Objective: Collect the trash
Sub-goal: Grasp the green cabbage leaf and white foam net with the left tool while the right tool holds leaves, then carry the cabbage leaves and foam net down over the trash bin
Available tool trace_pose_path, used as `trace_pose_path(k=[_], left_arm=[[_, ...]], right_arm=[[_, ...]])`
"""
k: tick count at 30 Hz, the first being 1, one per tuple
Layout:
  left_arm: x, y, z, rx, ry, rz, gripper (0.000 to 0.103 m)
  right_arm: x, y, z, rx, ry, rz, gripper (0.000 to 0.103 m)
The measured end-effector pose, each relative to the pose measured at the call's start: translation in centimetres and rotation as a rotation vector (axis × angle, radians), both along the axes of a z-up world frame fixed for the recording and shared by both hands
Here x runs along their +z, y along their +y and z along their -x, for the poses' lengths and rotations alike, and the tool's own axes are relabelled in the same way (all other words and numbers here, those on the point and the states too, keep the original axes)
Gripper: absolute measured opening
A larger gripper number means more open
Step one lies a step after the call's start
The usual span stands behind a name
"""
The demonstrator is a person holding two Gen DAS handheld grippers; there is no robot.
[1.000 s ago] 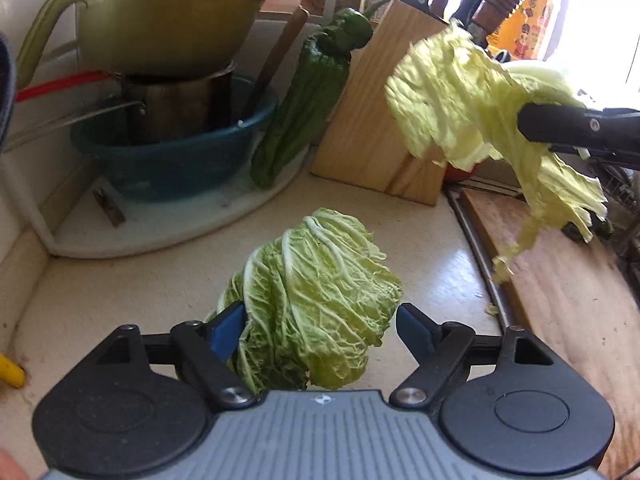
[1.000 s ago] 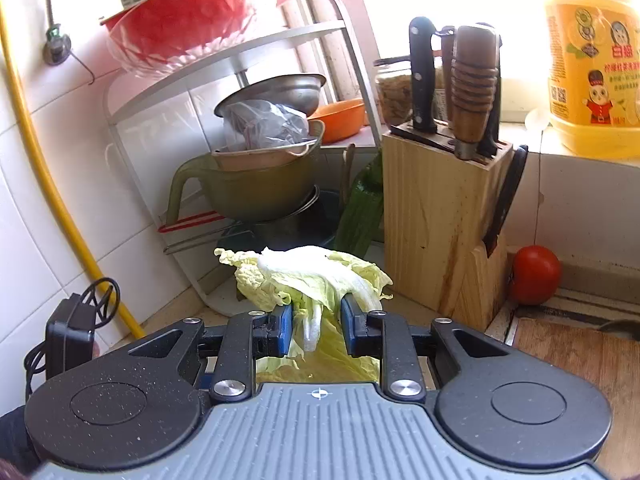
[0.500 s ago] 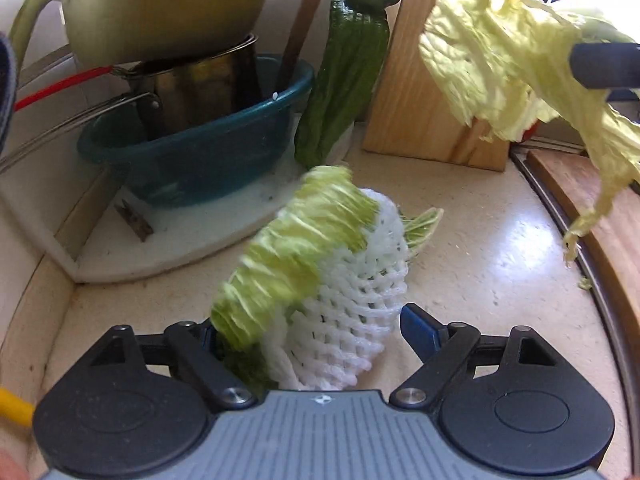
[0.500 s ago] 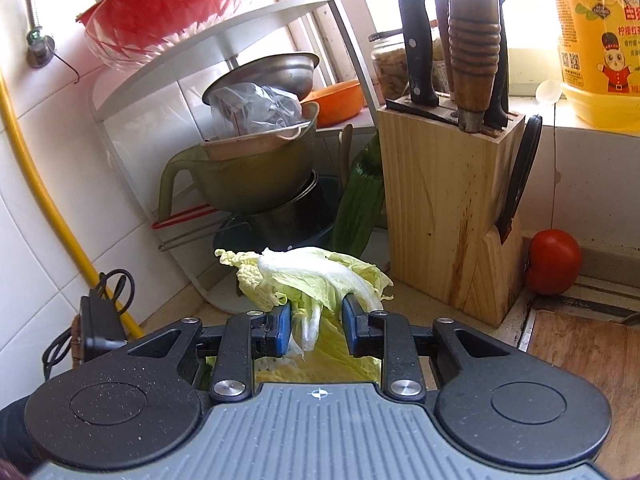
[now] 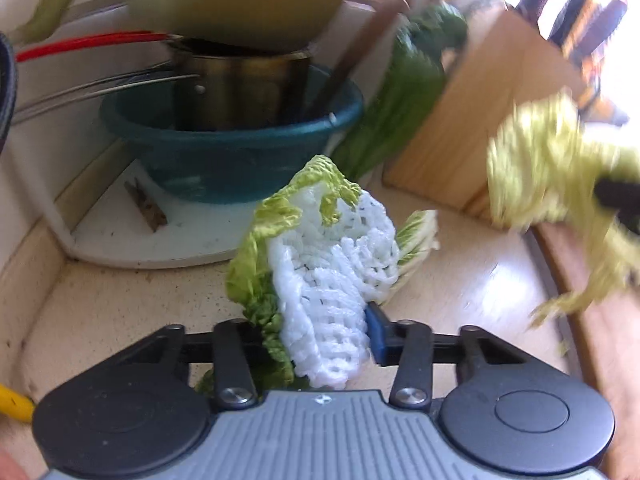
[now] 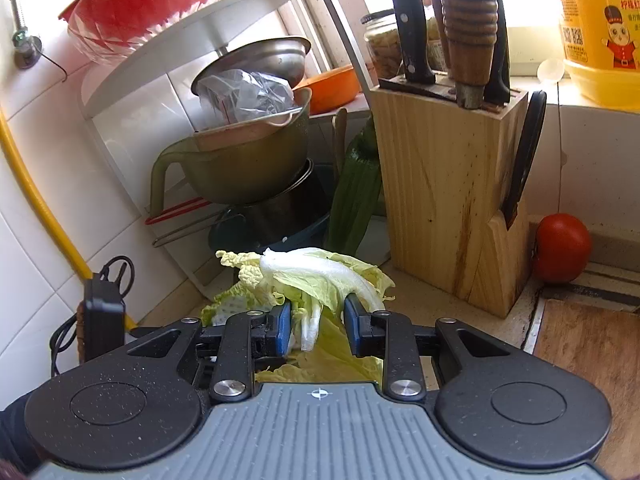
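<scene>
My left gripper (image 5: pixel 324 332) is closing on a bundle lying on the beige counter: a white foam net (image 5: pixel 332 280) wrapped in a green cabbage leaf (image 5: pixel 256 276). Its right blue pad (image 5: pixel 376 332) presses the net, while the leaf hides the left pad. My right gripper (image 6: pixel 316 322) holds pale cabbage leaves (image 6: pixel 320 276) by their stalks above the counter. Its jaws are easing open slightly, with the stalks still between the pads. In the left wrist view those leaves (image 5: pixel 536 176) hang blurred at the right.
A teal basin (image 5: pixel 232 152) with a steel pot stands on the white corner rack straight ahead. A long green vegetable (image 5: pixel 400 100) leans beside the wooden knife block (image 6: pixel 448 184). A tomato (image 6: pixel 562 248) and a wooden cutting board (image 6: pixel 592 352) lie to the right.
The left gripper has pushed forward and its jaws have come in around the leaf and foam net. The right gripper sank a little and still holds its leaves.
</scene>
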State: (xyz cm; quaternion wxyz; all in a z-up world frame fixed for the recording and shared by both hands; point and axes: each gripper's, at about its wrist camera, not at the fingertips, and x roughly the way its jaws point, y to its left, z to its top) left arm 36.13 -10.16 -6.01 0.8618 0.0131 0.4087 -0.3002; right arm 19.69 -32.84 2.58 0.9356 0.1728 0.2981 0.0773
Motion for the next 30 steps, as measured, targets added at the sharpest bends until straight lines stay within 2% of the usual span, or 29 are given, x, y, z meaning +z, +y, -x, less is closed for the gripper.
trace_pose_path(k=[2, 11, 14, 19, 22, 30], left_arm=[[0.4, 0.8, 0.0, 0.018, 0.029, 0.050, 0.033], [2.4, 3.5, 1.4, 0.060, 0.078, 0.167, 0.026], [2.8, 3.6, 2.6, 0.069, 0.041, 0.132, 0.025], [2.6, 3.9, 3.2, 0.078, 0.043, 0.131, 0.025], [3.3, 4.6, 3.7, 0.091, 0.057, 0.191, 0.025], [6.8, 6.6, 5.2, 0.139, -0.032, 0.213, 0.025]], right_arm=[[-0.1, 0.1, -0.1, 0.003, 0.003, 0.000, 0.036], [0.2, -0.1, 0.4, 0.005, -0.011, -0.019, 0.036], [0.3, 0.0, 0.6, 0.015, -0.016, -0.022, 0.036], [0.2, 0.3, 0.8, 0.036, -0.013, -0.035, 0.036], [0.1, 0.6, 1.1, 0.051, -0.013, -0.039, 0.036], [0.5, 0.6, 1.2, 0.080, -0.032, -0.068, 0.036]])
